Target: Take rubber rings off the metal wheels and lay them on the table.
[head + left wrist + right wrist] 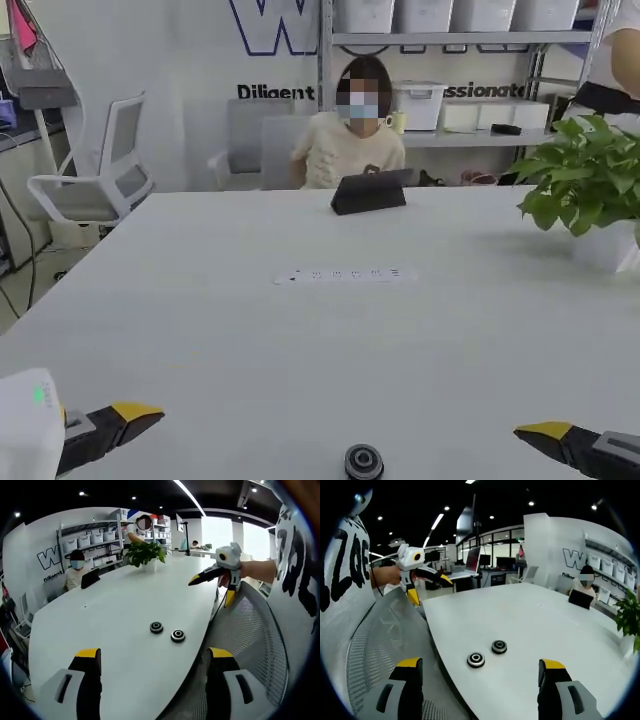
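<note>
- We found the left gripper (pixel 154 653) and right gripper (pixel 481 662) spread, empty.
- The metal wheels (pixel 156 627) sat near the table (pixel 100 615) edge; a glancing jaw could push one off.

On the white back wall (pixel 180 60), near 11 o'clock in the head view, stands the lower part of a big blue outlined letter W (pixel 270 25). Under it, in black, is the word Diligent (pixel 275 92). Toward 1 o'clock comes the fragment ssionate (pixel 483 91). At 9 o'clock in the right gripper view, a white shirt (pixel 340 605) bears large black letters, too warped to read.
</note>
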The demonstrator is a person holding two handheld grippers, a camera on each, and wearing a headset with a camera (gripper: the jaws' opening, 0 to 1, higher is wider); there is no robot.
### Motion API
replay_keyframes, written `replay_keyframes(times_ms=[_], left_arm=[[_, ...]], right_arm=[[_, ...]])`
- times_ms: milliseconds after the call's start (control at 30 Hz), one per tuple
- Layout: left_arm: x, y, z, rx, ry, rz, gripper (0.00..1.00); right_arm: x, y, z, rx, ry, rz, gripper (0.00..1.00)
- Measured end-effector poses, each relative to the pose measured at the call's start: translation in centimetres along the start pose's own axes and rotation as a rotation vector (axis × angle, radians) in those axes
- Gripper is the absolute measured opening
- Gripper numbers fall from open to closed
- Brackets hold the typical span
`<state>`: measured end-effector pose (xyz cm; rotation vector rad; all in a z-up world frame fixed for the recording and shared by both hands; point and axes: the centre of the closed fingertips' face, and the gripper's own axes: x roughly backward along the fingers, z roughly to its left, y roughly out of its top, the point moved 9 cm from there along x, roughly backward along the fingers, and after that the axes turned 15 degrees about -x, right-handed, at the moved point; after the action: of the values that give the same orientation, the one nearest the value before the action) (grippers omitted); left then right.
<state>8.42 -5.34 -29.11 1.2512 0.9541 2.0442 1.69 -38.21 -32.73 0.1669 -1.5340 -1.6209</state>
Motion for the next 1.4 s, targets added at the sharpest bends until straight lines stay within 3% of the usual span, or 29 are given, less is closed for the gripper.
replay_keyframes(times_ms=[1400], left_arm=[[-0.11,-0.23,-0.86,0.005,-0.023,0.008,0.85]], right_arm=[[-0.66,-0.47,0.42,-0.003,0.026,0.010,0.95]])
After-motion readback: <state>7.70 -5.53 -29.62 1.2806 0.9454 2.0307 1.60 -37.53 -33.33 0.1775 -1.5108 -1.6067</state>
